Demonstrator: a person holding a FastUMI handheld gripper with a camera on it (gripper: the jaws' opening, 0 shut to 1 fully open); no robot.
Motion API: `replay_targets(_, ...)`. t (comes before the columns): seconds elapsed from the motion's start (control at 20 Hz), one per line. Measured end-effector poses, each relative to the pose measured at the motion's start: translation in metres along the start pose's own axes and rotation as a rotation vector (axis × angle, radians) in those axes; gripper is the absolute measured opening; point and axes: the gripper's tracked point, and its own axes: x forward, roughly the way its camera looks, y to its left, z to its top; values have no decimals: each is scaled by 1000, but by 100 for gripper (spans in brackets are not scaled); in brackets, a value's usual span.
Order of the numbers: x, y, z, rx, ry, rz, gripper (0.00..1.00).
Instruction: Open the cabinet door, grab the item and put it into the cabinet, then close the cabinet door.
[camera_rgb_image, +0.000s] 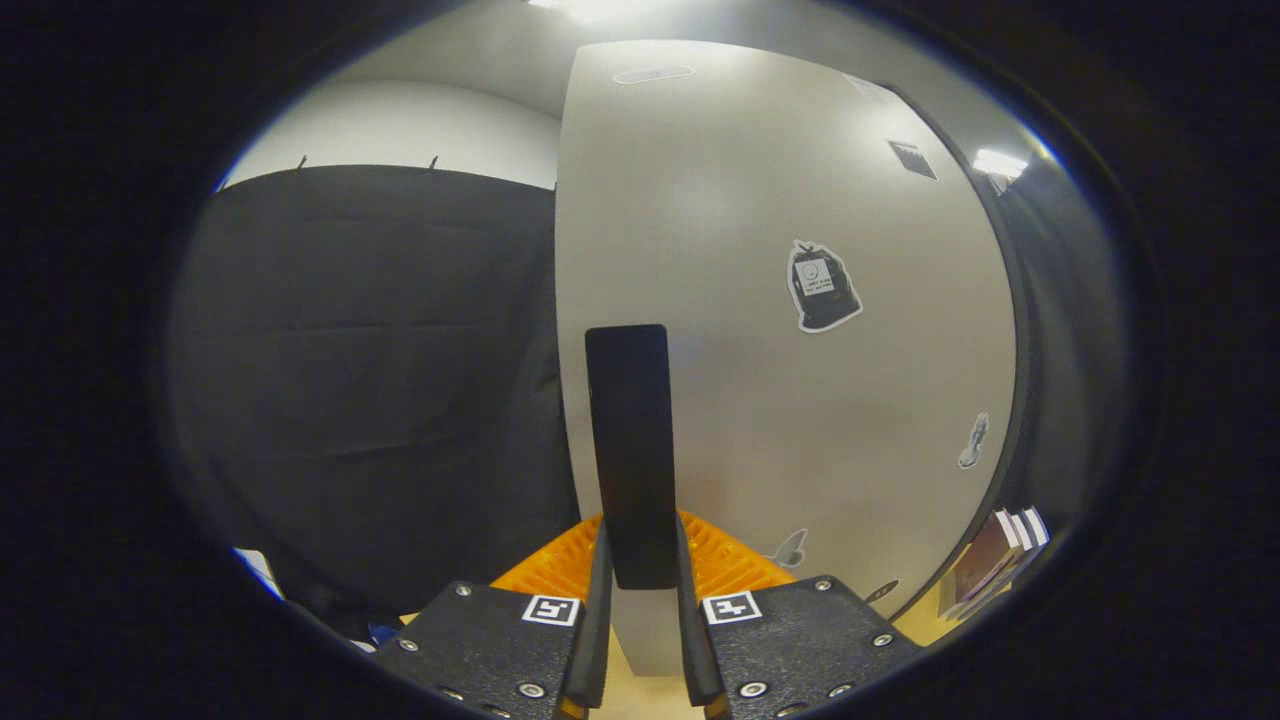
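The cabinet door (800, 420) is a pale grey panel with a few stickers, standing close in front of me. Its free edge runs down just left of a tall black handle (628, 420). That handle stands upright between my two fingers, and my gripper (640, 548) is shut on its lower end, one finger pressing on each side. Past the door's far right edge a dark gap (1050, 400) shows; I cannot tell whether it is the cabinet's inside. The item for the cabinet is hidden from me.
The booth's black cloth wall (380, 380) hangs left of the door's free edge. A few books or flat boxes (990, 565) lie low beyond the door's right edge. A yellowish surface (645, 685) runs under the fingers.
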Motion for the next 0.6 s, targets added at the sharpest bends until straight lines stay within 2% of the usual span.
replay_targets(0.3,-33,-21,1,10,1,150,30)
replay_targets(0.6,-53,-42,-4,19,0,191,31)
